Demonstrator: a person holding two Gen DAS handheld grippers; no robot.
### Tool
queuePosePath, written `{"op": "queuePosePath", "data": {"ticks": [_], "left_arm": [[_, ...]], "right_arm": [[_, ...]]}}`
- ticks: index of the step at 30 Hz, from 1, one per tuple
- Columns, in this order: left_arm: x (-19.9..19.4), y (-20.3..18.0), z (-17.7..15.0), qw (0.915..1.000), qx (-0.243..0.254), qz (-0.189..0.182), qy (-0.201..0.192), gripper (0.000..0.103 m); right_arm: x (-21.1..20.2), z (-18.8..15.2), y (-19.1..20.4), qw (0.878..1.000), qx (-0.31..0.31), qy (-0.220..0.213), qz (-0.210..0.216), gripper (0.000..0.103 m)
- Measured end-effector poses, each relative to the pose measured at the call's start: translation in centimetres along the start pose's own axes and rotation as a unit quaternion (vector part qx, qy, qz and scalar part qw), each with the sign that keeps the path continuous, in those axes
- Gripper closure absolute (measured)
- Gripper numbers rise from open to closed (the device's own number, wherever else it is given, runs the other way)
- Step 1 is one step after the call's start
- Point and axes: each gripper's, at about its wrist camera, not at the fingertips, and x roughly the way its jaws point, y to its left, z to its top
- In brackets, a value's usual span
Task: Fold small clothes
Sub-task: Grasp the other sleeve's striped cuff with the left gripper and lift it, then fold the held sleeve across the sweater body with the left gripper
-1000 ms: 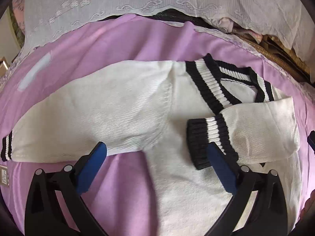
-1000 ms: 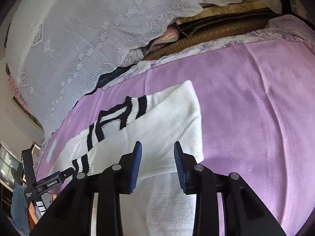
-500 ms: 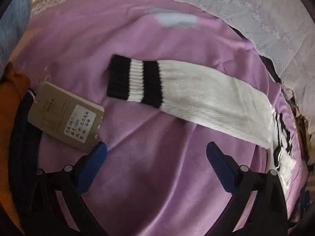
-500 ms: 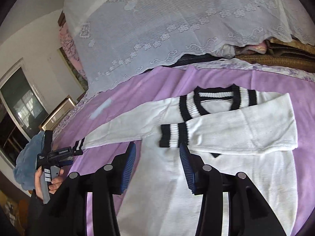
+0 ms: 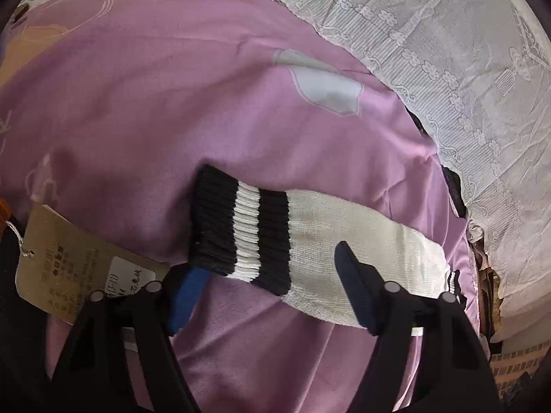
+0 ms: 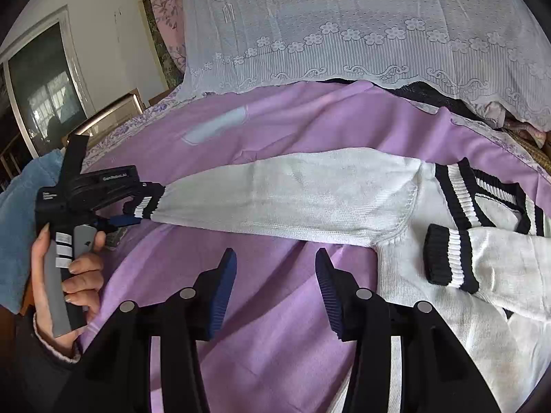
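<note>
A white knit sweater (image 6: pixel 344 196) with black-and-white ribbed cuffs and V-neck lies flat on the purple bedsheet (image 6: pixel 275 127). One sleeve stretches long to the left, its striped cuff (image 5: pixel 241 234) at the far left end; the other sleeve is folded across the chest. The left gripper (image 5: pixel 265 282) is closing around that cuff, its pads not yet pressing the cloth. The right gripper (image 6: pixel 275 289) hovers near over bare sheet, jaws parted and empty. A cardboard tag (image 5: pixel 69 265) lies left of the cuff; a lace cover (image 6: pixel 344 27) hangs behind.

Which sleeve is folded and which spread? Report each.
Far sleeve: spread straight out across the purple sheet. Near sleeve: folded, lying across the sweater's chest, cuff inward.
</note>
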Motion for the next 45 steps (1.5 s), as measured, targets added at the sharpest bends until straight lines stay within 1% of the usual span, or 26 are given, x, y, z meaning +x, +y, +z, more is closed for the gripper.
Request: {"op": "queuePosePath", "data": {"ticks": [2, 3, 4, 5, 6, 8, 10, 12, 13, 15, 17, 20, 22, 24, 26, 27, 29, 30, 33, 34, 35, 37, 39, 41, 43, 45], "left_arm": [[-0.2, 0.3, 0.1, 1.0000, -0.003, 0.001, -0.003, 0.045], [-0.2, 0.3, 0.2, 1.0000, 0.001, 0.003, -0.004, 0.052], [-0.2, 0.3, 0.2, 0.9999, 0.007, 0.007, -0.006, 0.062], [-0.2, 0.1, 0.2, 0.9998, 0.013, 0.012, -0.008, 0.069], [-0.2, 0.0, 0.2, 0.9996, 0.021, 0.015, -0.010, 0.084], [-0.2, -0.2, 0.2, 0.9993, 0.032, 0.014, -0.012, 0.088], [-0.4, -0.4, 0.1, 0.9988, 0.042, 0.015, -0.019, 0.091], [-0.8, -0.8, 0.0, 0.9983, 0.053, 0.013, -0.024, 0.092], [-1.0, -1.0, -0.1, 0.9981, 0.056, 0.008, -0.025, 0.092], [-1.8, -1.5, -0.3, 0.9976, 0.063, -0.010, -0.026, 0.093], [-3.0, -2.1, -0.5, 0.9964, 0.073, -0.028, -0.033, 0.093], [-5.0, -2.9, -1.0, 0.9926, 0.087, -0.074, -0.040, 0.093], [-6.3, -3.9, -1.6, 0.9884, 0.107, -0.096, -0.048, 0.093], [-7.3, -5.2, -2.4, 0.9838, 0.133, -0.107, -0.054, 0.093], [-7.9, -6.6, -3.4, 0.9783, 0.159, -0.122, -0.052, 0.093], [-8.0, -7.3, -3.8, 0.9758, 0.169, -0.130, -0.049, 0.093], [-8.1, -8.6, -4.6, 0.9713, 0.183, -0.147, -0.035, 0.093], [-8.1, -9.3, -5.0, 0.9693, 0.189, -0.155, -0.029, 0.093], [-8.7, -11.8, -6.5, 0.9620, 0.218, -0.162, -0.025, 0.093], [-8.9, -12.7, -7.1, 0.9590, 0.231, -0.161, -0.027, 0.093], [-9.0, -13.7, -7.7, 0.9561, 0.243, -0.161, -0.026, 0.093], [-9.0, -15.4, -8.7, 0.9518, 0.256, -0.168, -0.017, 0.093], [-9.0, -17.3, -9.5, 0.9481, 0.261, -0.182, -0.003, 0.093], [-8.9, -19.8, -10.7, 0.9416, 0.273, -0.196, 0.012, 0.093], [-9.0, -22.7, -12.1, 0.9331, 0.295, -0.205, 0.018, 0.093], [-9.0, -25.9, -14.1, 0.9226, 0.324, -0.209, 0.018, 0.093]], "right_arm": [[2.1, 0.3, 1.1, 0.999, -0.028, 0.022, -0.017, 0.055], [3.0, 0.4, 1.5, 0.998, -0.044, 0.028, -0.029, 0.055], [3.7, 0.3, 1.9, 0.997, -0.057, 0.031, -0.045, 0.056], [4.4, 0.2, 2.0, 0.996, -0.062, 0.033, -0.055, 0.056], [5.1, 0.2, 1.8, 0.996, -0.061, 0.041, -0.057, 0.056], [6.3, 0.0, 1.1, 0.996, -0.046, 0.060, -0.045, 0.056], [6.1, -0.1, 0.5, 0.998, -0.024, 0.054, -0.033, 0.056], [5.1, -0.1, 0.5, 0.999, -0.014, 0.042, -0.020, 0.056], [4.5, 0.0, 0.9, 0.999, -0.016, 0.034, -0.003, 0.056], [3.5, 0.4, 2.4, 0.999, -0.029, 0.021, 0.033, 0.056], [3.0, 0.5, 4.6, 0.997, -0.057, 0.009, 0.054, 0.055], [3.3, 0.4, 7.5, 0.993, -0.100, 0.001, 0.057, 0.049], [3.7, 0.3, 8.5, 0.992, -0.113, 0.001, 0.050, 0.049], [3.3, 0.2, 8.3, 0.993, -0.103, -0.014, 0.054, 0.049], [2.1, 0.3, 7.9, 0.992, -0.088, -0.034, 0.081, 0.049], [1.3, 0.4, 7.7, 0.992, -0.086, -0.047, 0.083, 0.049], [0.1, 0.6, 7.4, 0.991, -0.088, -0.069, 0.079, 0.049], [-0.3, 0.7, 7.2, 0.990, -0.088, -0.073, 0.080, 0.049], [-1.3, 0.7, 6.0, 0.990, -0.082, -0.090, 0.070, 0.051], [-1.7, 0.6, 5.3, 0.990, -0.078, -0.099, 0.064, 0.062], [-2.2, 0.5, 4.5, 0.990, -0.073, -0.108, 0.060, 0.082], [-3.3, 0.4, 2.5, 0.989, -0.056, -0.122, 0.067, 0.094], [-4.6, 0.0, 0.5, 0.988, -0.047, -0.133, 0.058, 0.095], [-6.1, -0.7, -1.5, 0.988, -0.037, -0.147, 0.042, 0.095], [-7.7, -1.2, -4.2, 0.987, -0.014, -0.154, 0.037, 0.096], [-9.2, -1.6, -7.3, 0.986, 0.019, -0.158, 0.038, 0.096]]}}
